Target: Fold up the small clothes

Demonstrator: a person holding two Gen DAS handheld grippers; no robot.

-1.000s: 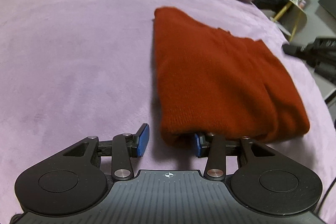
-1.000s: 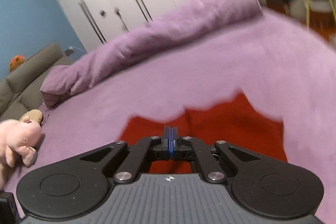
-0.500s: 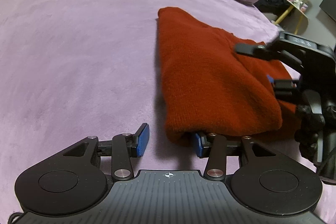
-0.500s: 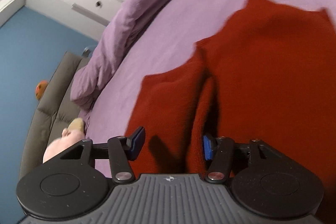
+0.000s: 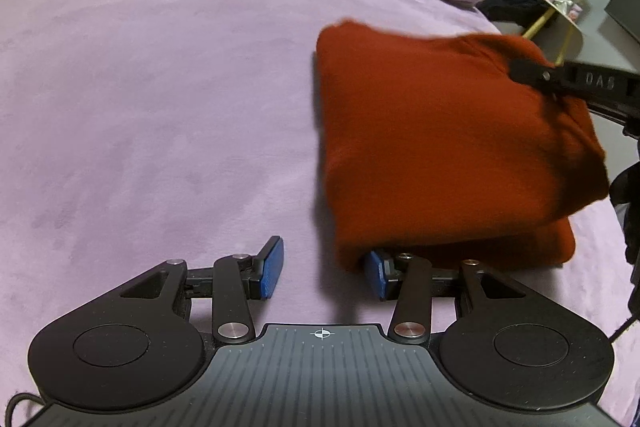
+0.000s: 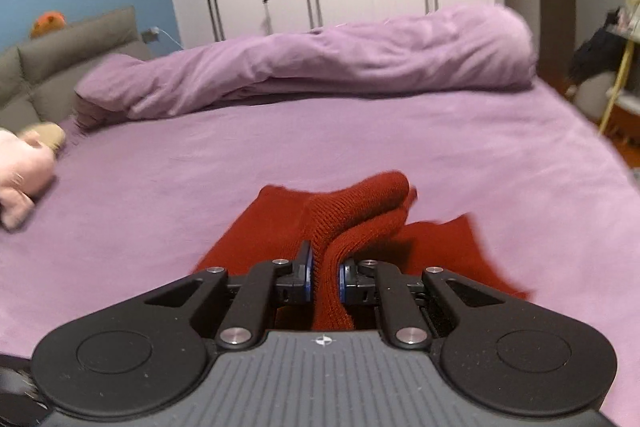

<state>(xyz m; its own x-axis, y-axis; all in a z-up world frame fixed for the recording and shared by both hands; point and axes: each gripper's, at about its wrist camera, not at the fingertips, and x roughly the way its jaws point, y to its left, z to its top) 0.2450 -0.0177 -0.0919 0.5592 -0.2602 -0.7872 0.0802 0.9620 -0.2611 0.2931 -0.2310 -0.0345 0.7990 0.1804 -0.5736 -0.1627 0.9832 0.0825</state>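
A red knit garment (image 5: 448, 147) lies toward the right edge of the purple bed (image 5: 160, 107), with bare cover wide to its left. The right gripper (image 6: 324, 277), marked "DAS", is closing its jaws on a raised fold. The left gripper (image 5: 322, 269) stands released at the near hem.

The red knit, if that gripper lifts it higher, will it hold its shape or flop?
Probably flop: the red knit already bunches into a soft ridge where the right gripper, its jaws closing, pinches it. The free layers will likely sag and unfold, since only one fold is between the jaws. It should not slip easily; the ribbed fabric looks thick and grippy.
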